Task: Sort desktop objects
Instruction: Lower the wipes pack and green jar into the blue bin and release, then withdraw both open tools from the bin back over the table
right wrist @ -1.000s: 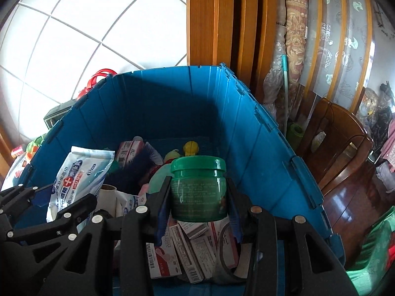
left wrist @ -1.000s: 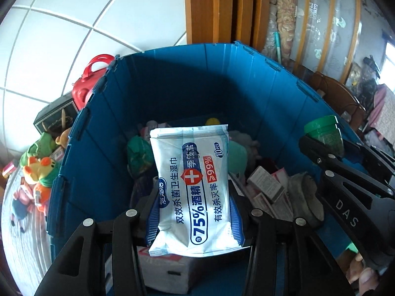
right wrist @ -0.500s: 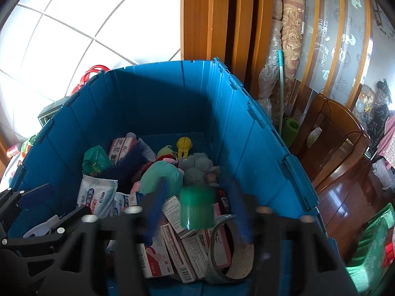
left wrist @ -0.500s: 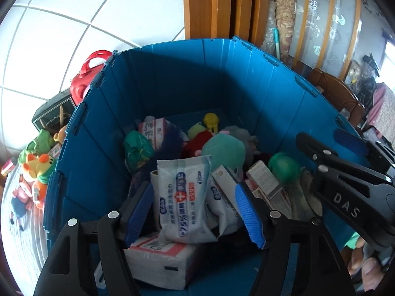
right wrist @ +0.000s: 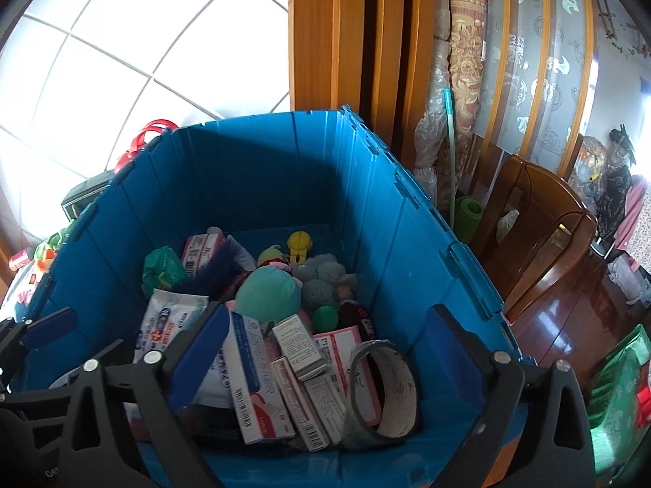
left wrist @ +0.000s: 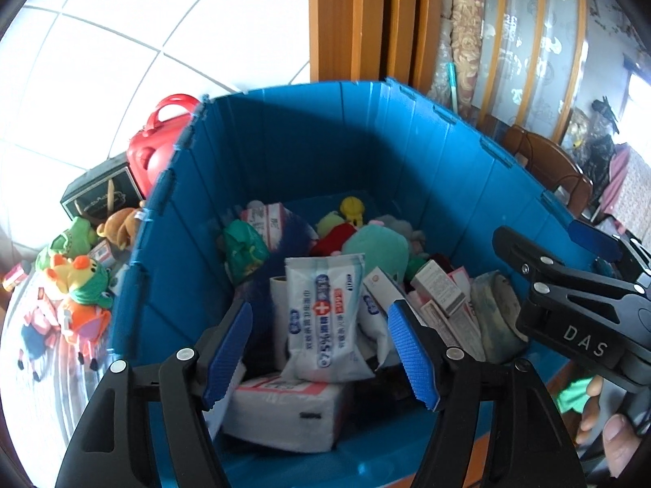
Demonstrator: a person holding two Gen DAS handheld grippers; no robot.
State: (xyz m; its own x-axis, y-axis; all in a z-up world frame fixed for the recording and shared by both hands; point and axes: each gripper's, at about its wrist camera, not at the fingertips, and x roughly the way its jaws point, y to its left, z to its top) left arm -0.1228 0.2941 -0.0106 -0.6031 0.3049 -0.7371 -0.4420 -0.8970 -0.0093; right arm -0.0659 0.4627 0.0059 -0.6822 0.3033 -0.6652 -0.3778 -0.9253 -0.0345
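Observation:
A blue storage bin [left wrist: 317,150] [right wrist: 411,252] holds several boxes, packets and plush toys. My left gripper [left wrist: 321,349] is open and empty above the bin's near edge. The white wet-wipes packet [left wrist: 323,317] lies in the bin between its fingers, on a white tissue pack [left wrist: 285,415]; the packet also shows in the right wrist view [right wrist: 167,321]. My right gripper [right wrist: 325,358] is open and empty over the bin. The green jar [right wrist: 325,317] lies among the toys and medicine boxes [right wrist: 297,345]. The right gripper also shows in the left wrist view [left wrist: 569,313].
A tape roll [right wrist: 386,390] leans in the bin's near right corner. Plush toys [left wrist: 73,280], a red case [left wrist: 158,142] and a dark box [left wrist: 101,195] lie left of the bin. A wooden chair [right wrist: 537,244] and wooden door frame [right wrist: 346,32] stand right and behind.
Both grippers opened. The wet-wipes packet dropped from the left gripper into the bin, and the green jar dropped from the right gripper among the toys. Both grippers rose slightly.

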